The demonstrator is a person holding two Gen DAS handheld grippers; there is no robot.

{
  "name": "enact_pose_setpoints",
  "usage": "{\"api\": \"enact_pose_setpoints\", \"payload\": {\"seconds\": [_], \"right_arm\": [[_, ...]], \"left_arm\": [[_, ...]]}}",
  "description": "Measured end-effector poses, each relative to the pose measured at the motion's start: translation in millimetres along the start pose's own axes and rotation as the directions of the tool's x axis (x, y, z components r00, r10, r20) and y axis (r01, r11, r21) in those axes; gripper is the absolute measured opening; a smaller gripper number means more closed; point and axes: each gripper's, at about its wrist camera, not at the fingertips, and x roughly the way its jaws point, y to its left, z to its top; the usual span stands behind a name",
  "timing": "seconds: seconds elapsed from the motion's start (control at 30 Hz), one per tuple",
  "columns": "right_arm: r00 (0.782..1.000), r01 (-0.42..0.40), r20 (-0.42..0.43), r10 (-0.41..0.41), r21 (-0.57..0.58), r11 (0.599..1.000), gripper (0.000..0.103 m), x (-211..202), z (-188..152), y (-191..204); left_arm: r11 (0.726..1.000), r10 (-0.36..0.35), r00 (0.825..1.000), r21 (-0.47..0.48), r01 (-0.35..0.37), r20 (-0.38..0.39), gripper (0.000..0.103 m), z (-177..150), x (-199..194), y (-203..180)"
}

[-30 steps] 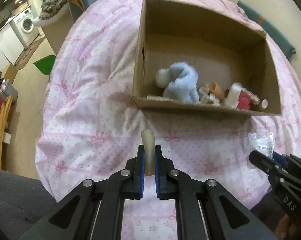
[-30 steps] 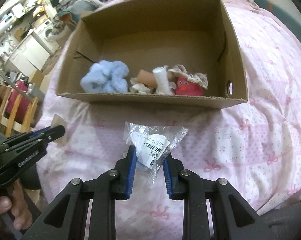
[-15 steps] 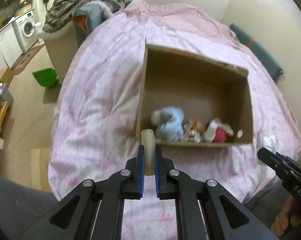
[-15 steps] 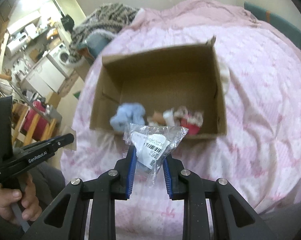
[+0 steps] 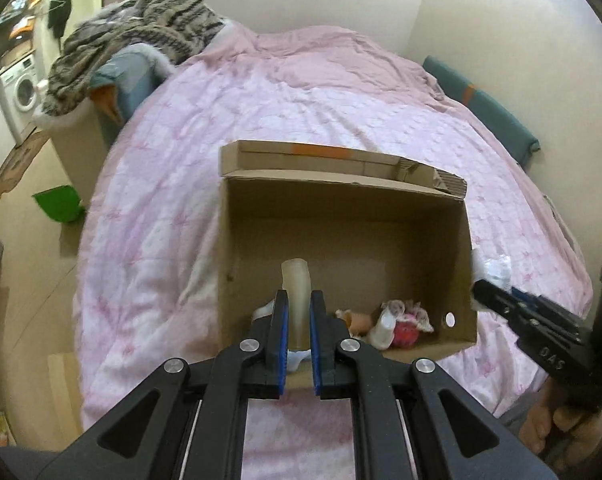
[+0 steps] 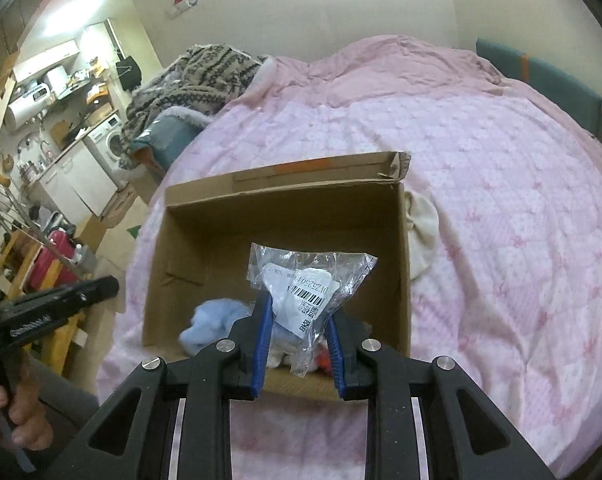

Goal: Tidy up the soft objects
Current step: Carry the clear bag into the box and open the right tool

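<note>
One cardboard box (image 5: pixel 343 216) is sitting open on the pink bedspread (image 5: pixel 301 112), its far flap (image 5: pixel 321 158) standing up.

Two grippers are showing. The left gripper (image 5: pixel 298 312) is pinching one pale beige tube-shaped soft piece (image 5: pixel 297 280) between its blue pads, the piece sticking up past the fingertips and appearing over the box's near half. The right gripper (image 6: pixel 297 320) is clamping one crinkled clear plastic bag (image 6: pixel 309 276) with a white barcode label; the bag is likewise appearing over the near part of the box.

Lying inside the box, along its near wall:
- one light-blue fluffy item (image 6: pixel 217 320), towards the left corner, partly hidden behind the right gripper;
- one small doll-like figure (image 5: pixel 357 322) with a tan head;
- one white cloth piece (image 5: pixel 385 326);
- one red round toy (image 5: pixel 405 330) with lace trim, nearest the right wall, beside a round hole (image 5: pixel 450 320) in that wall.

The gripper bodies are covering the rest of the near wall, so further contents cannot be counted.

Around the box:
- one cream cloth (image 6: pixel 421 232) lying on the bedspread against the box's right side;
- one striped knit blanket (image 5: pixel 137 28) heaped at the bed's far left corner;
- one teal cushion (image 5: pixel 481 104) lying along the right wall;
- one washing machine (image 5: pixel 21 92) and one green object (image 5: pixel 59 202) on the floor, left of the bed.

A hand (image 6: pixel 17 420) is gripping the left gripper's handle.
</note>
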Motion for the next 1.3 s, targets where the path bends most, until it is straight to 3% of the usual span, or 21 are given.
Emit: {"api": "enact_pose_setpoints", "payload": {"seconds": [0.13, 0.2, 0.3, 0.63, 0.9, 1.3], "right_arm": [[0.999, 0.004, -0.041, -0.003, 0.040, 0.999, 0.027, 23, -11, -14], [0.996, 0.007, -0.092, 0.000, 0.072, 0.997, 0.027, 38, -16, -21], [0.994, 0.006, -0.110, 0.001, 0.065, 0.998, 0.027, 45, -19, -22], [0.987, -0.003, -0.160, 0.003, 0.002, 1.000, 0.027, 61, -27, -7], [0.977, -0.062, -0.204, 0.063, 0.010, 0.998, 0.027, 70, -32, -1], [0.974, -0.084, -0.208, 0.085, 0.012, 0.996, 0.028, 70, -33, 1]], "left_arm": [[0.996, -0.059, 0.998, 0.068, 0.057, 0.024, 0.009, -11, 30, -10], [0.992, -0.052, 0.998, 0.119, 0.048, 0.027, 0.009, -18, 44, -16], [0.993, -0.060, 0.998, 0.102, 0.060, -0.003, 0.009, -21, 58, -18], [0.987, -0.072, 0.997, 0.145, 0.074, -0.019, 0.009, -29, 58, -29], [0.986, -0.081, 0.996, 0.145, 0.087, -0.047, 0.010, -33, 65, -32], [0.989, -0.039, 0.998, 0.143, 0.044, -0.041, 0.020, -36, 67, -30]]}}
